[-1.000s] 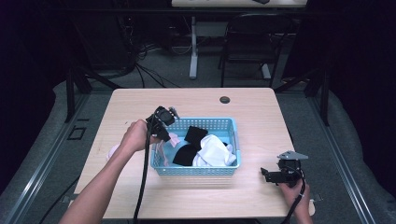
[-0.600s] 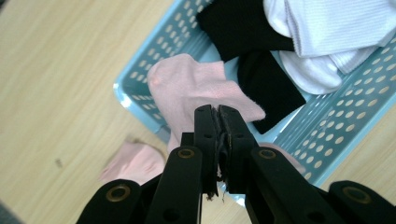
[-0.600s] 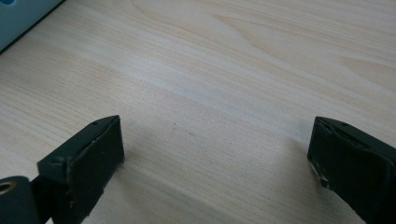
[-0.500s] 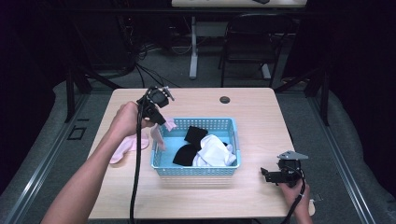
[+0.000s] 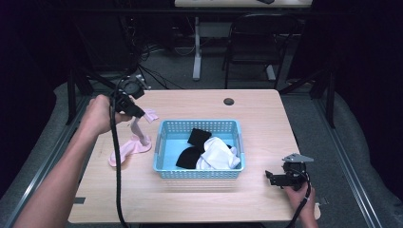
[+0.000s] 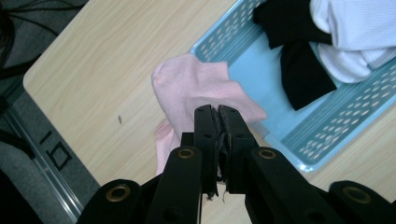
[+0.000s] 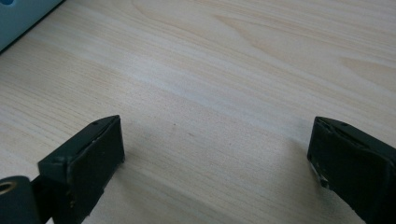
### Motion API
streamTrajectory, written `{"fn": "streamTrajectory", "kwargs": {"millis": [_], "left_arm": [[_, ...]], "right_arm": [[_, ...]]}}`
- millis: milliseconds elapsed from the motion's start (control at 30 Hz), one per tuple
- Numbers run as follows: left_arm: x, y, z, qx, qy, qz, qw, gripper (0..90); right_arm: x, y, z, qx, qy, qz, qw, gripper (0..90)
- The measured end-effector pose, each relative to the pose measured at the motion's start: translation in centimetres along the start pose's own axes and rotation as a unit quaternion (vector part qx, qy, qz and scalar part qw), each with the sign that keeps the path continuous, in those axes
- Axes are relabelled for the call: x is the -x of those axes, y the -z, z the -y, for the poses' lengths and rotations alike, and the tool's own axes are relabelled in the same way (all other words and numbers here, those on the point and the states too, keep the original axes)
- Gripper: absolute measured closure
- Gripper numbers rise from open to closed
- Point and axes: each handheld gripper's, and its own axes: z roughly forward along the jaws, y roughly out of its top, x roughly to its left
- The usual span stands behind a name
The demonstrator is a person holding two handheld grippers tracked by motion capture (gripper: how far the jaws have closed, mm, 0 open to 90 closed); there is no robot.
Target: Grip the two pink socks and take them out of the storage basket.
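Observation:
My left gripper [image 5: 137, 113] is raised over the table's left side, shut on a pink sock [image 5: 138, 129] that hangs down to the wood. In the left gripper view the jaws [image 6: 217, 116] pinch the pink sock [image 6: 196, 86] beside the basket's corner. A second pink sock [image 5: 124, 150] lies flat under it. The light blue basket [image 5: 164, 142] sits mid-table and holds black socks [image 5: 198, 137] and white socks [image 5: 218, 154]. My right gripper [image 5: 270, 178] rests low at the front right, open, with bare wood between its jaws [image 7: 215, 154].
A small dark round disc [image 5: 228, 101] sits near the table's far edge. The basket's corner [image 7: 18, 11] is just left of the right gripper. A chair [image 5: 256, 42] and cables stand beyond the table. Bare wood lies right of the basket.
My left gripper has risen and moved left and back from the basket's left rim, carrying the pink sock out over the table. The right gripper has stayed put.

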Motion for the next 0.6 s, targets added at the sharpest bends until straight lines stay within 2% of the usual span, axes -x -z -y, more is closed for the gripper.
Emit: {"fn": "streamTrajectory", "kwargs": {"millis": [233,333,600], "left_arm": [[-2.3,-1.0,3.9,-0.01,0.043,-0.004,0.999,86.6],[-3.0,-2.5,5.9,-0.02,0.066,-0.002,0.9976,86.5],[-4.0,-7.3,9.9,-0.05,0.101,0.016,0.9935,86.4]], "right_arm": [[0.0,0.0,0.0,0.002,-0.002,-0.001,1.0,3.3],[0.0,0.0,0.0,0.002,-0.002,-0.001,1.0,3.3],[0.0,0.0,0.0,0.003,-0.003,-0.001,1.0,3.3]]}}
